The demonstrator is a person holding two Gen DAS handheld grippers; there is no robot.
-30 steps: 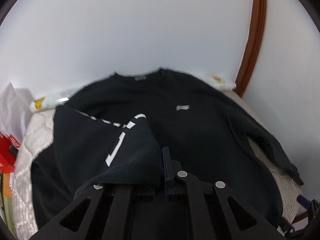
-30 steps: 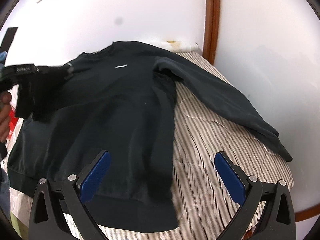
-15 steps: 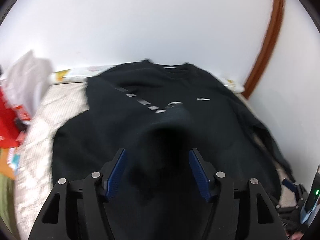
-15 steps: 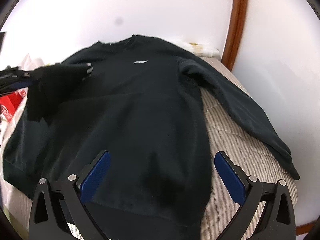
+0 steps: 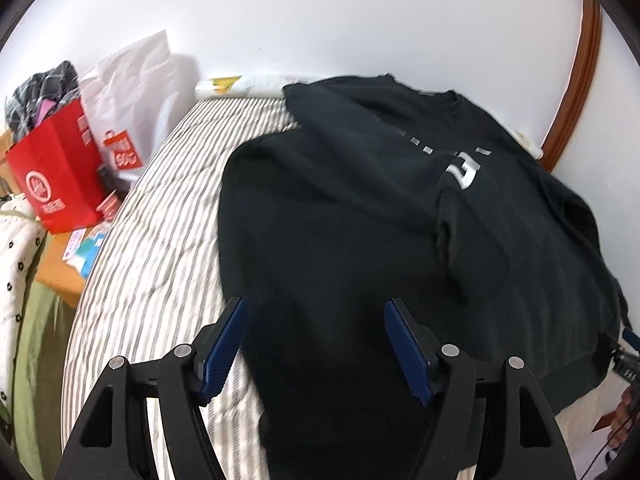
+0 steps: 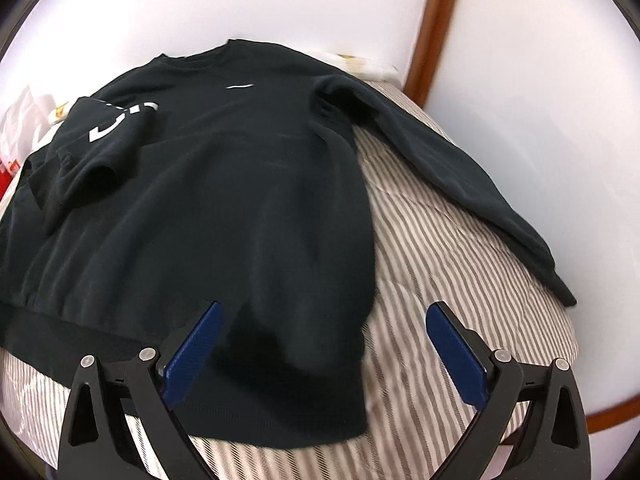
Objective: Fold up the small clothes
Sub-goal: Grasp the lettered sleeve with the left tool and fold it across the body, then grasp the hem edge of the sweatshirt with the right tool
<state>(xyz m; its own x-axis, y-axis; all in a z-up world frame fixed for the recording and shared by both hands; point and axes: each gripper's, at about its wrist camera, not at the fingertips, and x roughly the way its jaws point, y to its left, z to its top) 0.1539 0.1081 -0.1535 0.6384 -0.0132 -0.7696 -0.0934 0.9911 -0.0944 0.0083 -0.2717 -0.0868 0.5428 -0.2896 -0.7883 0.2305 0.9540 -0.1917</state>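
Observation:
A black sweatshirt (image 6: pixel 240 200) lies front up on a striped bed. Its left sleeve (image 5: pixel 472 184), with white lettering, is folded across the chest; the sleeve (image 6: pixel 104 136) also shows at the left of the right wrist view. The other sleeve (image 6: pixel 460 172) stretches out to the right over the bed. My left gripper (image 5: pixel 316 340) hovers above the sweatshirt's left side, its jaws opening, pads apart and pressing on nothing. My right gripper (image 6: pixel 324 352) stands wide open above the hem (image 6: pixel 280 424) near the lower right corner, gripping nothing.
The striped mattress (image 5: pixel 160 240) is bare left of the sweatshirt. A red paper bag (image 5: pixel 60 176) and a white bag (image 5: pixel 132 92) stand beyond its left edge, with clutter below them. White walls and a brown wooden frame (image 6: pixel 436 28) close the far side.
My left gripper let go of the lettered sleeve, which now lies across the chest, and swung left and down with jaws apart. The right gripper sank slightly toward the hem, still open.

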